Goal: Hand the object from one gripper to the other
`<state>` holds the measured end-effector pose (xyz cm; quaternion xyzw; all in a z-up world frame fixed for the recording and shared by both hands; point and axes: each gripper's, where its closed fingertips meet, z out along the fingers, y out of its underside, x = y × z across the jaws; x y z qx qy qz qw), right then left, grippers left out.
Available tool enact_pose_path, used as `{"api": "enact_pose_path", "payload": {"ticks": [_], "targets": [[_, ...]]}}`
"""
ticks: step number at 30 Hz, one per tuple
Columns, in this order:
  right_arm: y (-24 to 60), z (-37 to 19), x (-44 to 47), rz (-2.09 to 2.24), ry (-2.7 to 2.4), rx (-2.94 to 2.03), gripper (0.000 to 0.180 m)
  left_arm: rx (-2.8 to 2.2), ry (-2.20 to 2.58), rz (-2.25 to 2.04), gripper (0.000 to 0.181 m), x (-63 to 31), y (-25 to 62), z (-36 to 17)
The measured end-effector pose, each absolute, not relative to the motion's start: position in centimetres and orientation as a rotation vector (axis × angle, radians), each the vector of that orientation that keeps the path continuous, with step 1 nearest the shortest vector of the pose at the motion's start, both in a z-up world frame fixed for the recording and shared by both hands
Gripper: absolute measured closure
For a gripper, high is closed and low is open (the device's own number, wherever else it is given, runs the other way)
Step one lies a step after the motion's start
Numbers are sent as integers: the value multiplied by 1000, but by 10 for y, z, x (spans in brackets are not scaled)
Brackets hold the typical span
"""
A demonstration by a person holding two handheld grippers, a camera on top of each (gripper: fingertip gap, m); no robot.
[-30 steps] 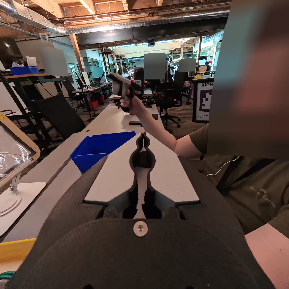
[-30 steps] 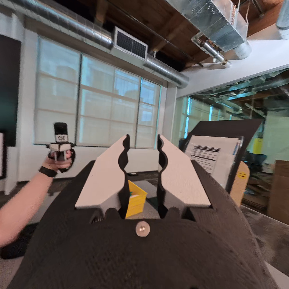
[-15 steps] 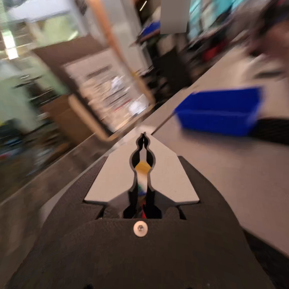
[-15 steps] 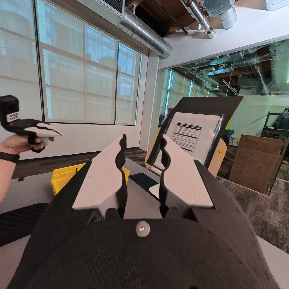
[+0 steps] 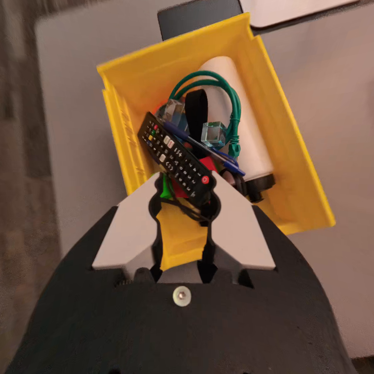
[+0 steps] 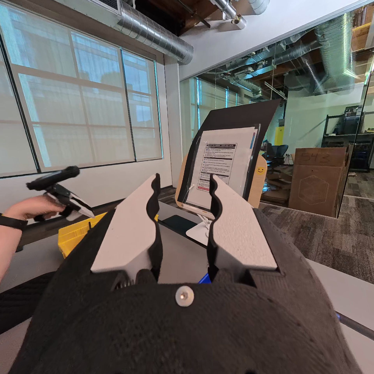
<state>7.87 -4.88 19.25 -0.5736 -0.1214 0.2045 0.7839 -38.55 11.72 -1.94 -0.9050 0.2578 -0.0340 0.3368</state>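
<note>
My left gripper (image 5: 187, 178) is open and points down into a yellow bin (image 5: 153, 66). The near end of a black remote control (image 5: 174, 157) lies between its fingertips; I cannot tell whether they touch it. The bin also holds a green cable (image 5: 234, 113), a white cylinder with a black cap (image 5: 249, 131), a blue pen (image 5: 204, 145), a clear cube (image 5: 214, 135), a black strap (image 5: 196, 109) and a red and green block (image 5: 206, 162). My right gripper (image 6: 184, 177) is open and empty, held in the air. The right wrist view shows the left gripper (image 6: 81, 208) over the yellow bin (image 6: 81, 230).
The bin stands on a grey table (image 5: 81, 121) beside a dark flat pad (image 5: 198, 20). A document stand with a printed sheet (image 6: 220, 168) stands ahead of the right gripper. A blue bin edge (image 6: 204, 280) shows below it. Cardboard boxes (image 6: 315, 180) stand on the floor at right.
My left gripper has swung down from facing along the table to over the yellow bin, and has opened. My right gripper has tilted down a little and stays open.
</note>
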Motion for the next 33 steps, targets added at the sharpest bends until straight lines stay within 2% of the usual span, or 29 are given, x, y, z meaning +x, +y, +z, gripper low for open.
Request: {"api": "enact_pose_path", "payload": {"ticks": [1, 4, 9, 15, 19, 27, 33], "targets": [[-49, 193, 80, 444, -257, -1235, 132, -2420, 589, -153, 129, -383, 120, -26], [-51, 193, 84, 443, -246, -1231, 133, -2511, 418, -299, 123, -375, 132, -38], [-51, 191, 86, 449, -241, -1240, 133, -2556, 392, -40, 112, -394, 147, -56], [-46, 186, 84, 441, -243, -1274, 133, -2596, 455, 148, 109, -394, 150, -71], [-46, 184, 82, 433, -251, -1287, 133, -2598, 484, 222, 113, -394, 150, -72], [-44, 182, 81, 447, -252, -1296, 133, -2655, 560, 224, 138, -391, 139, -81], [-42, 180, 83, 453, -245, -1303, 133, -2653, 664, 238, 146, -393, 135, -82]]}}
